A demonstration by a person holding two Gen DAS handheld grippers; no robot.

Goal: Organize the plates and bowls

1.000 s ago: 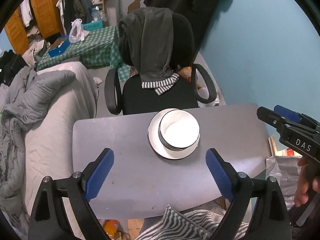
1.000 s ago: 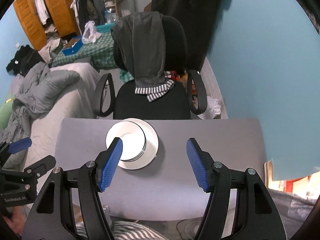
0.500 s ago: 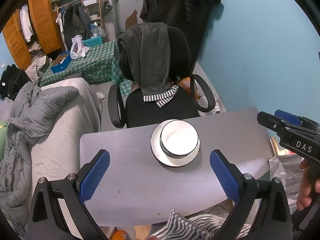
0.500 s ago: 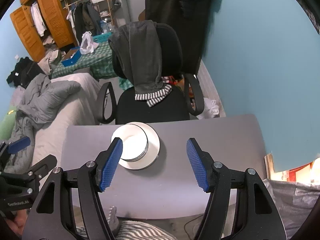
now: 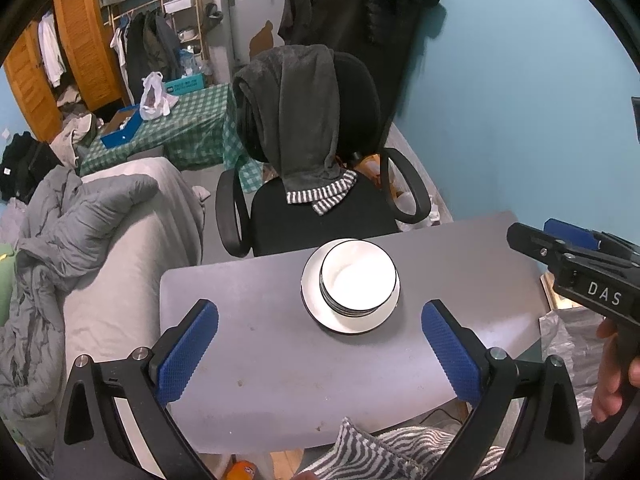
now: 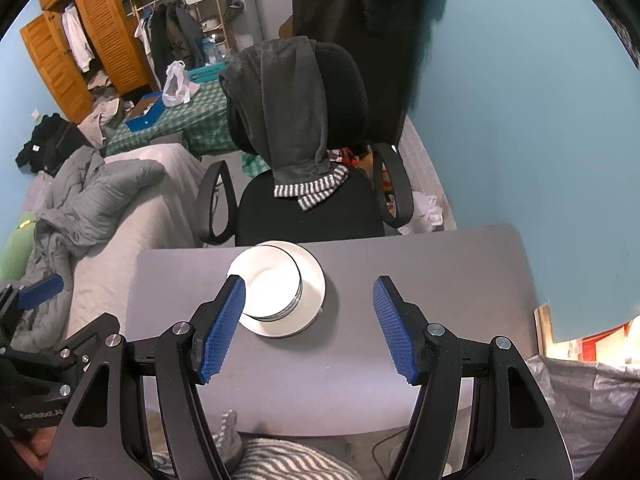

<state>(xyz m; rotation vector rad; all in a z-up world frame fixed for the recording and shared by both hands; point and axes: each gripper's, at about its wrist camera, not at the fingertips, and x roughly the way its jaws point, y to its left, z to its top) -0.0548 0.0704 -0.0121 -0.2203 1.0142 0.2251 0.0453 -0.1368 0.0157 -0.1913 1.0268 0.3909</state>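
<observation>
My left gripper [image 5: 320, 352] has spread wider than before, empty. The bowls [image 5: 359, 277] stacked on the plate [image 5: 352, 326] sit at twelve o'clock; my right gripper [image 6: 308, 330] gapes empty.

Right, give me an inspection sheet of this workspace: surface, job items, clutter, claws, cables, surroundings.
Surface: grey table, a few small specks on it.
Job's things: stack of white bowls nested on a white plate, near the table's far edge.
Clutter: nothing seen on the table besides the stack.
Claws: left claw wide open, holding nothing; right claw open, holding nothing; both above the table, clear of the stack.
Cables: a dark cord under the table's near edge.
Surroundings: black office chair with a grey garment over its back, bed with a grey duvet, checked tablecloth, wooden wardrobe.
</observation>
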